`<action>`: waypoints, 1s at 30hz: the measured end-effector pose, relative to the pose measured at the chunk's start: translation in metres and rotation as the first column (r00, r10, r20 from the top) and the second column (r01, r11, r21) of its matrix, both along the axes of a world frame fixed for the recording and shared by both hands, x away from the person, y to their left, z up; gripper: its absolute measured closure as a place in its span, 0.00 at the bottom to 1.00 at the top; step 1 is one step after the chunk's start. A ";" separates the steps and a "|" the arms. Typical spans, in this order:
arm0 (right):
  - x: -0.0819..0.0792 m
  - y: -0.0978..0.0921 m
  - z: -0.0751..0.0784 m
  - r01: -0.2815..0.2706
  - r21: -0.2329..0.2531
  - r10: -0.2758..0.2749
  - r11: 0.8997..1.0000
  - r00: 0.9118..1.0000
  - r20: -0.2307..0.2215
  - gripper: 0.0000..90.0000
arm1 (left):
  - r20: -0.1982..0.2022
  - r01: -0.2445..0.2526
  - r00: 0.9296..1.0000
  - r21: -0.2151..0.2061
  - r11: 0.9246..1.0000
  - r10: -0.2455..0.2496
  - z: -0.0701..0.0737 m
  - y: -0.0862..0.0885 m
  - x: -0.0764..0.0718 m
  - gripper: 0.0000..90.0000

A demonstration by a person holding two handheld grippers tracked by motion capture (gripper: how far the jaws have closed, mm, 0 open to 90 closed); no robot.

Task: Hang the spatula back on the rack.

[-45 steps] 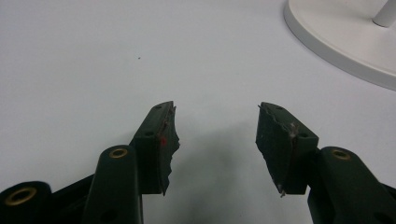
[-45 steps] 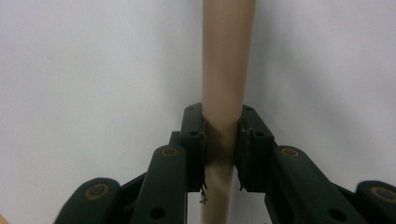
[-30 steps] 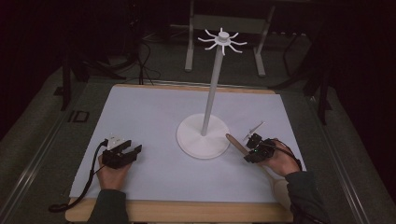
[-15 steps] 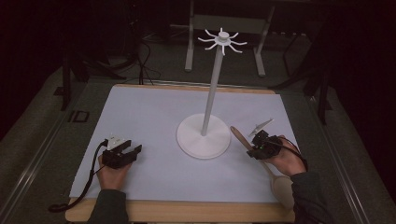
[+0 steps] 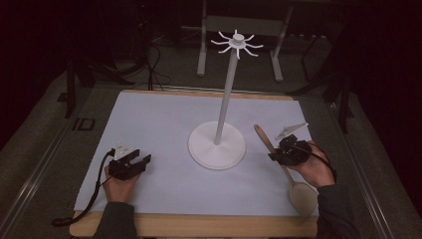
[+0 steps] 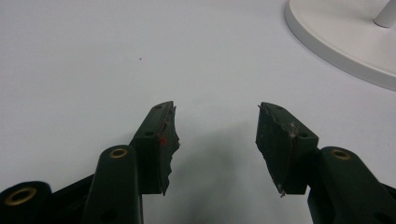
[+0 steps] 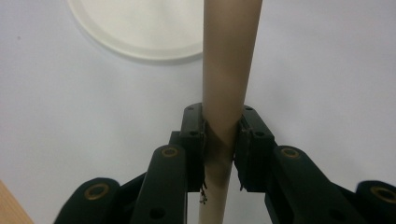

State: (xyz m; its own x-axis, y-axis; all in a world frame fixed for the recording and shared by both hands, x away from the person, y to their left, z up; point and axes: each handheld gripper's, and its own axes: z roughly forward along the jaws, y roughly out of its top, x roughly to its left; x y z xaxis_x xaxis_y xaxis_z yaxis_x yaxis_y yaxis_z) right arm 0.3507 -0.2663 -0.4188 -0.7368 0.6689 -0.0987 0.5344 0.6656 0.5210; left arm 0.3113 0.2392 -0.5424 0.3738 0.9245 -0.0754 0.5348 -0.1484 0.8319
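Observation:
A wooden spoon point(image 5: 266, 141) lies slanted at the right of the white sheet, its bowl point(image 5: 303, 197) toward the front edge. My right gripper point(image 5: 276, 155) is shut on the handle; in the right gripper view the handle point(image 7: 231, 56) runs up between the jaws of that gripper point(image 7: 223, 116). A white stand point(image 5: 217, 146) with a tall pole and a ring of hooks point(image 5: 237, 42) rises mid-table, left of the spoon. My left gripper point(image 5: 141, 161) rests at the front left, open with nothing in it, and its jaws point(image 6: 215, 107) are spread over bare sheet.
The white sheet point(image 5: 159, 119) covers a wooden board whose front edge point(image 5: 199, 225) lies just before the hands. The stand's round base point(image 6: 341, 37) sits to the right of the left gripper. Metal frame legs point(image 5: 201, 50) and cables stand on the dark floor behind.
My right gripper has moved a little right and away, carrying the spoon with it. The left gripper has stayed put.

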 end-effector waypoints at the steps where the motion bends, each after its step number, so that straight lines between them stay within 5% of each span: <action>1: 0.000 -0.001 0.002 0.003 0.004 -0.003 1.000 1.000 0.005 0.83 | 0.000 0.000 1.000 0.000 1.000 0.000 0.000 0.000 0.000 0.53; 30: -0.011 -0.017 0.042 0.026 0.164 -0.055 0.986 0.983 0.175 0.84 | -0.001 0.000 1.000 0.000 1.000 0.000 0.000 0.000 0.000 0.53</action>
